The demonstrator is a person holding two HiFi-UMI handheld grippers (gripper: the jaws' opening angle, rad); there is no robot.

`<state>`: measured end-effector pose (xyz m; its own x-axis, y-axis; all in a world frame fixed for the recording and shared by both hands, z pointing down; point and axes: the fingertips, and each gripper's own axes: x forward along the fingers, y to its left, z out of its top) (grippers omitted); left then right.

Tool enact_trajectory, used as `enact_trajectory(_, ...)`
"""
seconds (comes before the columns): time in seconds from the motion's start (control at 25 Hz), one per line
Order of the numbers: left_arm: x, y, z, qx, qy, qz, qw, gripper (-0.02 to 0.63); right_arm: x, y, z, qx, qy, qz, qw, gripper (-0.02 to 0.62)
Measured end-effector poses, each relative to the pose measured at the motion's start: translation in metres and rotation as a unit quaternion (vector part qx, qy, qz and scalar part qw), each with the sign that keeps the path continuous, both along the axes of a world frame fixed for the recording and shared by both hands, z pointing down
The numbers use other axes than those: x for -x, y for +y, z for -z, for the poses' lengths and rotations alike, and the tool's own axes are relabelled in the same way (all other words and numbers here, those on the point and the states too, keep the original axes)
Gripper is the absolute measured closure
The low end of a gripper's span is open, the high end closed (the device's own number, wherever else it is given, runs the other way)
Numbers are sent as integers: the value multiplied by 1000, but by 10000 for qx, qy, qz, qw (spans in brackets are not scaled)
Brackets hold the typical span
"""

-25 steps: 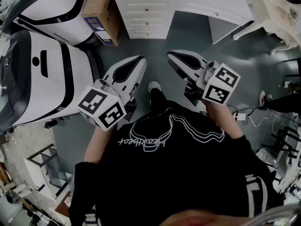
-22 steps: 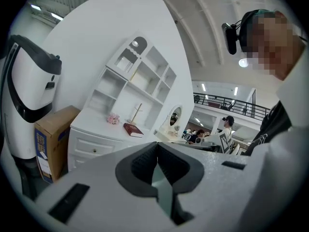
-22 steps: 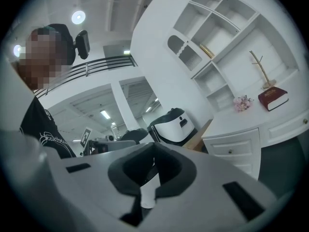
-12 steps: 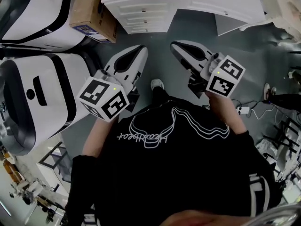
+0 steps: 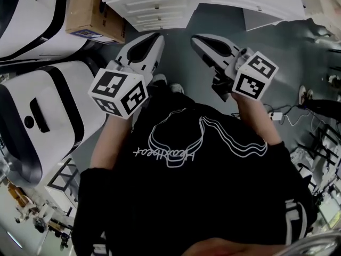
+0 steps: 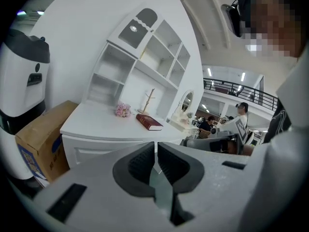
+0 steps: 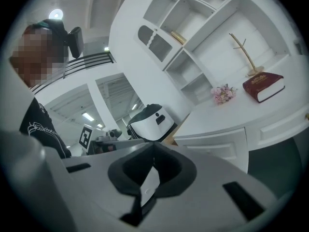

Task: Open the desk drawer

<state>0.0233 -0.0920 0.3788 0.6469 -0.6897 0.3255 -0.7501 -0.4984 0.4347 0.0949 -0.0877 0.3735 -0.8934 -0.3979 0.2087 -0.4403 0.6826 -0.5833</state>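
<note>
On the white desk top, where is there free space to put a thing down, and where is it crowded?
Bare: the front of the desk top, from the edge beside the cardboard box to the red book. Crowded: the back near the shelves, where pink flowers, a wooden stand and the book sit close together.

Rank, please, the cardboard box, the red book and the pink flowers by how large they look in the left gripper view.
1. cardboard box, clearly largest, though also nearest the camera
2. red book
3. pink flowers, only slightly smaller than the book
</note>
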Motion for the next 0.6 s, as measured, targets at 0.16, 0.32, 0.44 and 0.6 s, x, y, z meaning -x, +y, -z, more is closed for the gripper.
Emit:
enact_trajectory(0.16,0,-21,-20,-82,-502,3,9987,598,-2,-7,-14,197,56,-138,9997,589)
enact_trajectory(0.32,11,-30,-30,-26,-826,-8,9966,589,13,-6,-13,316,70,-275,9991,589)
enact_trajectory(0.44,28,-30,-37,155,-866,94,9961,571,28,2,-8,442,54,-346,9984,589)
enact_trajectory(0.6,45,-32,-49,325,-905,288,9949,534,36,9,-3,623,76,-386,9973,589)
